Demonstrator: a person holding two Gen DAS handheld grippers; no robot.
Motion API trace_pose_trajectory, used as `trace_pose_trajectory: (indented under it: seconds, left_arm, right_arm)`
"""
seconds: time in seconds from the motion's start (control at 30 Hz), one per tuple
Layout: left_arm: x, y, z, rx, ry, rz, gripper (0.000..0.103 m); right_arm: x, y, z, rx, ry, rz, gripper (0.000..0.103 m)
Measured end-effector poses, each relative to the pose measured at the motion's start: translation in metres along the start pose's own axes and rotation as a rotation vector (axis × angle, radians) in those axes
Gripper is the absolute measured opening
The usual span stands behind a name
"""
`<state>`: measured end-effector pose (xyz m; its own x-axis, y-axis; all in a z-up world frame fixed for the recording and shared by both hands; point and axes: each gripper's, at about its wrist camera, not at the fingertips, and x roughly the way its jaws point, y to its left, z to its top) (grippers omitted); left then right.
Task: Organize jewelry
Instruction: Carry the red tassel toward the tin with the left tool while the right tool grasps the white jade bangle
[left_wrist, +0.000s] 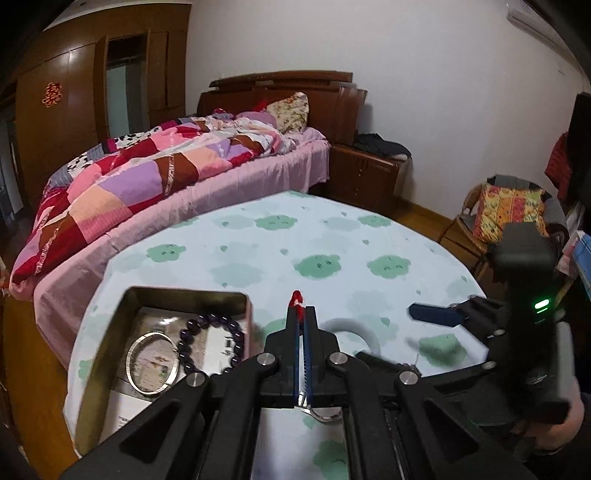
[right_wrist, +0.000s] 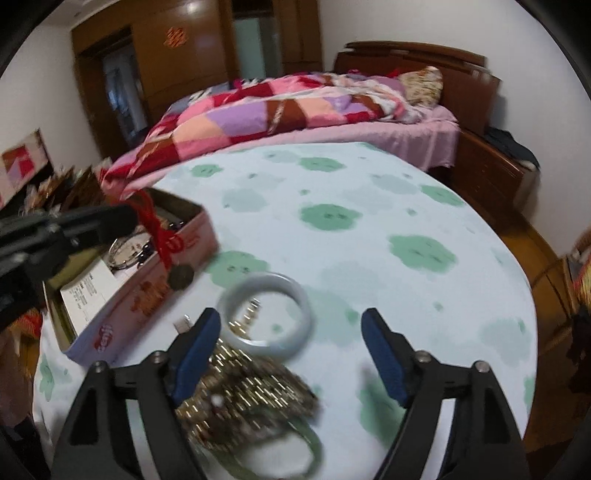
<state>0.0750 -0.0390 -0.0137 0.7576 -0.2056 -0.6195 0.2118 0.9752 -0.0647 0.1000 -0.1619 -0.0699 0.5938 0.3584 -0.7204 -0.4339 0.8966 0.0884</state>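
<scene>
While our left claw (left_wrist: 303, 314) pinches the red cord (right_wrist: 162, 236), we should lower it slowly into the tin (right_wrist: 147, 291); our right claw (right_wrist: 291, 354) gapes wide.

You can count one tin box (left_wrist: 110, 354) with two bracelets inside: one silver bangle (left_wrist: 152, 363) and one dark bead bracelet (left_wrist: 210, 343). Lower middle, you see one white bangle (right_wrist: 266, 314), one green bangle (right_wrist: 314, 446) and one red-cord pendant (right_wrist: 162, 236).
</scene>
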Motion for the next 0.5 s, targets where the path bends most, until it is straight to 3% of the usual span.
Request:
trace_pose_trajectory:
  seconds: [0.23,0.37,0.5]
  left_arm:
    - [-0.009,0.022,0.007,-0.030,-0.031,0.026,0.000]
    - [-0.005,0.029,0.004,-0.041,-0.025,0.023,0.000]
    - [0.000,0.034,0.001,-0.055,-0.014,0.021,0.000]
  right_arm:
    - [0.040,0.017,0.017,-0.026,0.108,-0.002,0.083]
    - [0.056,0.021,0.016,-0.047,0.174,-0.048,0.085]
    - [0.057,0.016,0.012,-0.027,0.189,-0.037,0.077]
